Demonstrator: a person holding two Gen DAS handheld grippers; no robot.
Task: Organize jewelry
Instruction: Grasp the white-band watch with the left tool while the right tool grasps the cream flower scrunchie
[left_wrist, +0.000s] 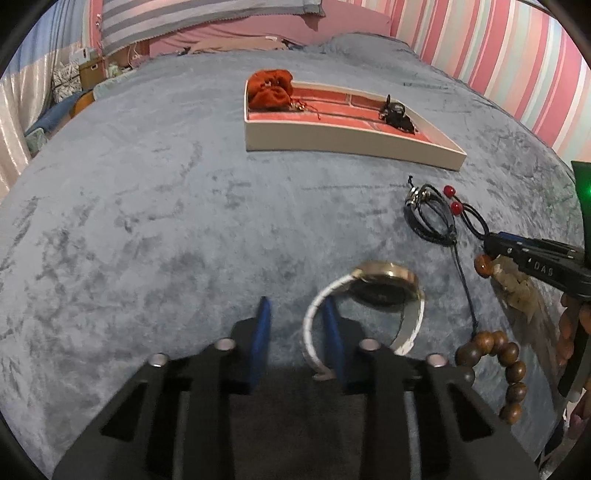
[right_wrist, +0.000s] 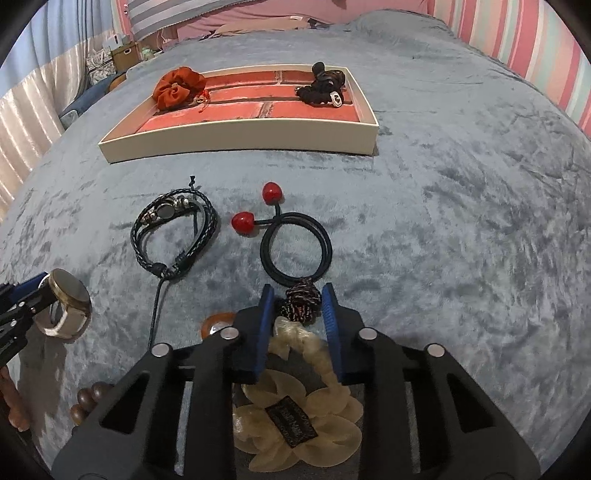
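A white tray (left_wrist: 351, 142) lined with a red brick pattern lies on the grey bedspread; it holds an orange scrunchie (left_wrist: 269, 90) and a dark hair piece (left_wrist: 397, 114). My left gripper (left_wrist: 295, 314) is open, with its right finger inside the white strap of a gold watch (left_wrist: 384, 284). My right gripper (right_wrist: 298, 295) is open around the dark knot (right_wrist: 300, 306) of a cream flower hair tie (right_wrist: 299, 417). In front of it lie a black elastic with red beads (right_wrist: 295, 240) and a braided black bracelet (right_wrist: 173, 232). A wooden bead bracelet (left_wrist: 506, 362) lies by the watch.
The grey bedspread (right_wrist: 461, 229) stretches wide to the right of the tray (right_wrist: 240, 133). Pink striped wall and pillows sit at the back. An amber bead (left_wrist: 484, 264) lies near the right gripper's finger (left_wrist: 535, 254). Clutter and a curtain stand at the far left.
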